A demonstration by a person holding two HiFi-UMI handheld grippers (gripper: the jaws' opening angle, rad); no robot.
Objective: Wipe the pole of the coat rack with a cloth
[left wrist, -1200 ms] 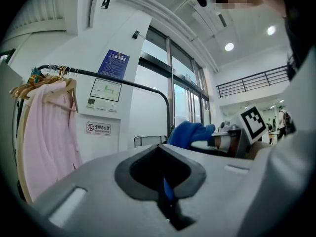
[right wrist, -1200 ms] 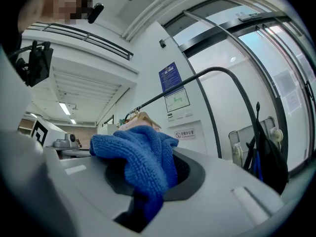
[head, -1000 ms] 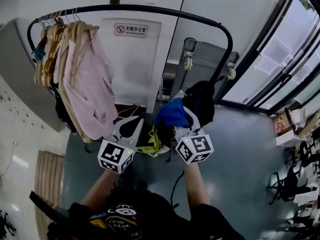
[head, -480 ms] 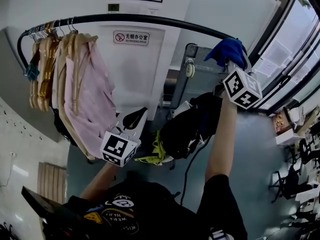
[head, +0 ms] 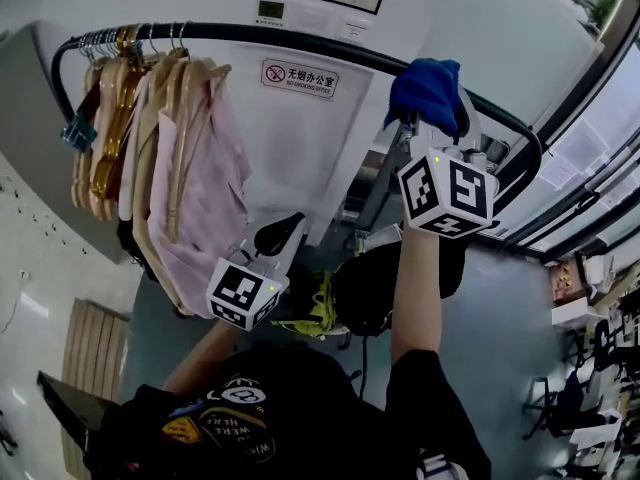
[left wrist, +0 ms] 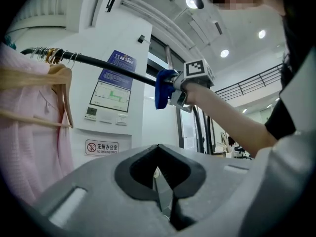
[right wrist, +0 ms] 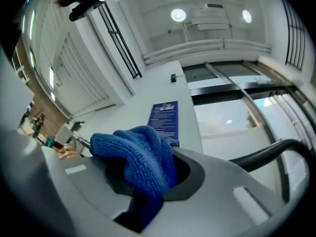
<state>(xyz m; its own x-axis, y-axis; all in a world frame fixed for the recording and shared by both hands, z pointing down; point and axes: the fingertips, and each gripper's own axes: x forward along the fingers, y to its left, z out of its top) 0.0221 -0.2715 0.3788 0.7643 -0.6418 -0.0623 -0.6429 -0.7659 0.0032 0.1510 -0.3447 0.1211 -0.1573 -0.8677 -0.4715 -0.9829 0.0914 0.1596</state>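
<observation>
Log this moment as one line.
right gripper: shut on blue cloth, at rack pole | left gripper: shut, empty, low

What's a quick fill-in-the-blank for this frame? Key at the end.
The right gripper is shut on a ___ cloth.
It holds the cloth up at the ___ pole.
The left gripper, held lower, has its jaws ___ on nothing.
Missing words: blue; black; shut.

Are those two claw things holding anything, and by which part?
The right gripper clamps a blue cloth by a bunched fold; the left gripper is shut, holding nothing.
</observation>
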